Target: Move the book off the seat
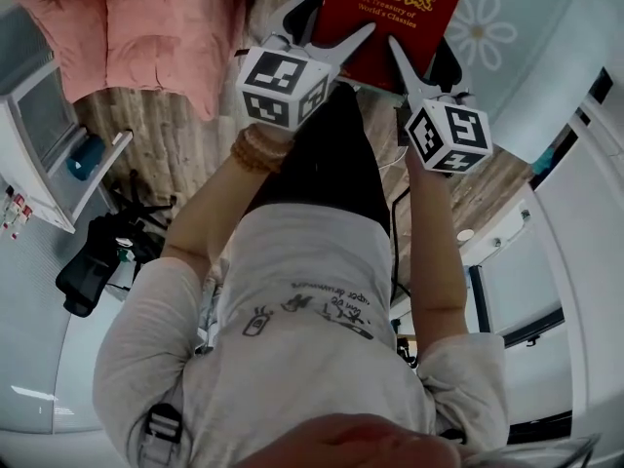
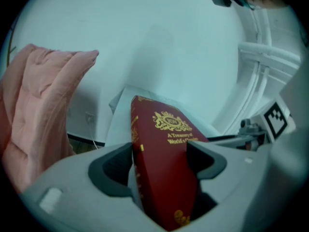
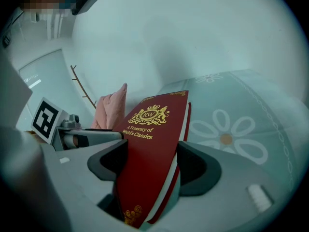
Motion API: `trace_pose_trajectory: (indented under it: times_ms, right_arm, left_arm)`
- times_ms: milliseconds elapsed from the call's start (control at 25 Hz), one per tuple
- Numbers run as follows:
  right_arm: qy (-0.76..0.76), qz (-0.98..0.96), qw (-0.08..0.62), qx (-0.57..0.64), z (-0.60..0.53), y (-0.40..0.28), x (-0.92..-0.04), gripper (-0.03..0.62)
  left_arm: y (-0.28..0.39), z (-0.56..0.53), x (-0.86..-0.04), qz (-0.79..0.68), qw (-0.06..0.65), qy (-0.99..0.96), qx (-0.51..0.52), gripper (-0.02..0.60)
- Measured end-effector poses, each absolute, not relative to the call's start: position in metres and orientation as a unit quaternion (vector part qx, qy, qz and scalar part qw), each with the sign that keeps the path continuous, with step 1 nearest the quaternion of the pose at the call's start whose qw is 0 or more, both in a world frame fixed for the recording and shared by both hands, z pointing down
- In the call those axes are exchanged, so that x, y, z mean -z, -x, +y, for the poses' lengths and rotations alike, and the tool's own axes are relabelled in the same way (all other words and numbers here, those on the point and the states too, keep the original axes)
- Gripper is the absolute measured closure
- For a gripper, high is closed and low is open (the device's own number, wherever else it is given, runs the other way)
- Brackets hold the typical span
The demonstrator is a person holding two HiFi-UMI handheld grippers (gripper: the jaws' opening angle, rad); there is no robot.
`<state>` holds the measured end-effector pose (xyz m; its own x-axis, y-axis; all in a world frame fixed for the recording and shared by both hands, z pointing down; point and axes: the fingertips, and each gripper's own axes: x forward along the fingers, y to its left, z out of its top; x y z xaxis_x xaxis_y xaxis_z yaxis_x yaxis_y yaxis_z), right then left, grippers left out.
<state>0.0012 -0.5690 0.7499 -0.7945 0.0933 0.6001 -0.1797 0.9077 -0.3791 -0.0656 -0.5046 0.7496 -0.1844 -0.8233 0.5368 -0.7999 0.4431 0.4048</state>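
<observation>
Done: you held the dark red hardback book (image 1: 395, 13) aloft | left gripper (image 2: 159, 161) and right gripper (image 3: 153, 163) each clamped wide around it | remaining was the set-down; seat unseen.

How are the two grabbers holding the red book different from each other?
The left gripper clamps the red book at its spine edge, while the right gripper clamps the edge where the white pages show. The left gripper has the pink blanket beside it; the right gripper has the daisy cloth beside it. Both have their jaws shut on the same book, holding it together.
</observation>
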Motion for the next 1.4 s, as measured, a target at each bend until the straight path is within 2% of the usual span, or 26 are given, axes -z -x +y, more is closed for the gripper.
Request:
trace_pose_trajectory:
  times_ms: [120, 280, 520, 1040, 1400]
  right_arm:
    - [-0.024, -0.925, 0.325, -0.195, -0.572, -0.005, -0.742, 0.270]
    - [-0.027, -0.937, 0.319, -0.142, -0.578, -0.014, -0.707, 0.296]
    - [-0.005, -0.956, 0.279, -0.090, -0.578, -0.021, -0.630, 0.347]
    - [0.062, -0.990, 0.124, -0.010, -0.534, -0.038, -0.400, 0.497]
    - [0.072, -0.996, 0.044, -0.004, -0.499, -0.048, -0.289, 0.549]
  left_arm:
    - [0.062, -0.502, -0.738, -0.775, 0.337, -0.535, -0.025, 0.231]
    - [0.060, -0.490, -0.710, -0.775, 0.331, -0.538, -0.030, 0.234]
    - [0.047, -0.490, -0.636, -0.766, 0.295, -0.571, -0.028, 0.287]
    - [-0.001, -0.490, -0.405, -0.746, 0.131, -0.651, 0.039, 0.577]
    - [-0.030, -0.478, -0.296, -0.725, 0.059, -0.683, 0.068, 0.578]
